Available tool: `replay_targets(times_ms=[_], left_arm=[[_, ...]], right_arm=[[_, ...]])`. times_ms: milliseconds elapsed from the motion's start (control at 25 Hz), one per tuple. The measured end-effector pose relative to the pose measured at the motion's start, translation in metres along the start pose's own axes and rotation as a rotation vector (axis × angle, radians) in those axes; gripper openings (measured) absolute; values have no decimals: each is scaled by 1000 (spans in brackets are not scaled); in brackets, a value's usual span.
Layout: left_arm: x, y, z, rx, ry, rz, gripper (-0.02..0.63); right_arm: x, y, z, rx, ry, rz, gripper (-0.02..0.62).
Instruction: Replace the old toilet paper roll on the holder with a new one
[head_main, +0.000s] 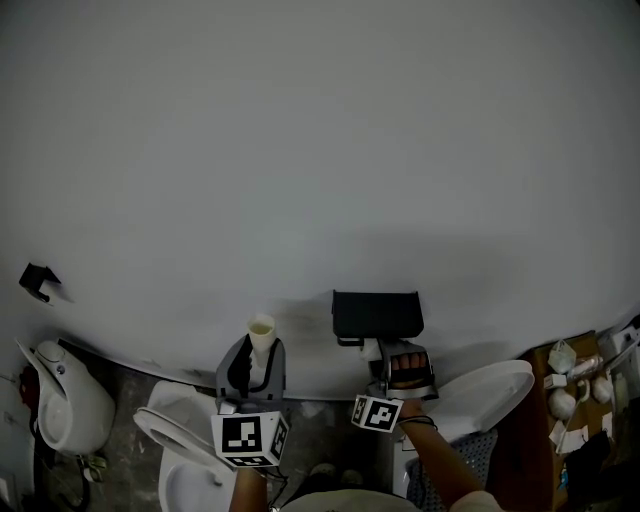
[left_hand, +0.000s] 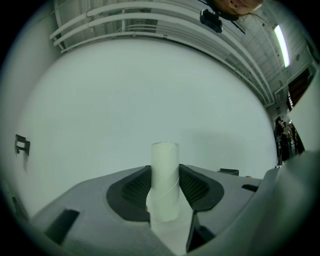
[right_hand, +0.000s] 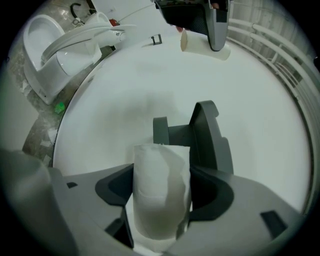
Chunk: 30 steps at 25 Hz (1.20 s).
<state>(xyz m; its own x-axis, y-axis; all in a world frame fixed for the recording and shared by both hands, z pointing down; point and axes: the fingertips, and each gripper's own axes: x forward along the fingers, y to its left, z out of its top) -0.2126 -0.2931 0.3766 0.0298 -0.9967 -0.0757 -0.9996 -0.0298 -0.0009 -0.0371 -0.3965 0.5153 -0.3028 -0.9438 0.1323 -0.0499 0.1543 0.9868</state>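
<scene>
Right claw (right_hand: 161, 182), lower centre, grips the new roll (right_hand: 160, 210), which looks light and soft (it would dent easily), so hold its sides gently near the holder (right_hand: 202, 135); left claw (left_hand: 165, 187) clasps the stiff empty tube (left_hand: 165, 160).

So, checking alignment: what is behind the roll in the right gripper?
Behind the new roll, held by the right gripper, stands the grey holder on the white wall. The roll covers the holder's lower part.
</scene>
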Motion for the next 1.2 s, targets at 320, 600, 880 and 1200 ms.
replay_targets(times_ms=[320,600,880,1200], left_arm=[[-6,1,1,6,-4,6,176],[0,-7,2,-2,-7,-19,176],[8,-30,7,-5,-18,-74,176],[16,-55,22,-15,-45,-116,176]], right_arm=[[-1,6,20,-25,-40,22,314],[-25,4,30,121,-102,80,396],[-69,-30,19,570,-125,90,353],[-104,-120,-32,1116,-155,-99,217]])
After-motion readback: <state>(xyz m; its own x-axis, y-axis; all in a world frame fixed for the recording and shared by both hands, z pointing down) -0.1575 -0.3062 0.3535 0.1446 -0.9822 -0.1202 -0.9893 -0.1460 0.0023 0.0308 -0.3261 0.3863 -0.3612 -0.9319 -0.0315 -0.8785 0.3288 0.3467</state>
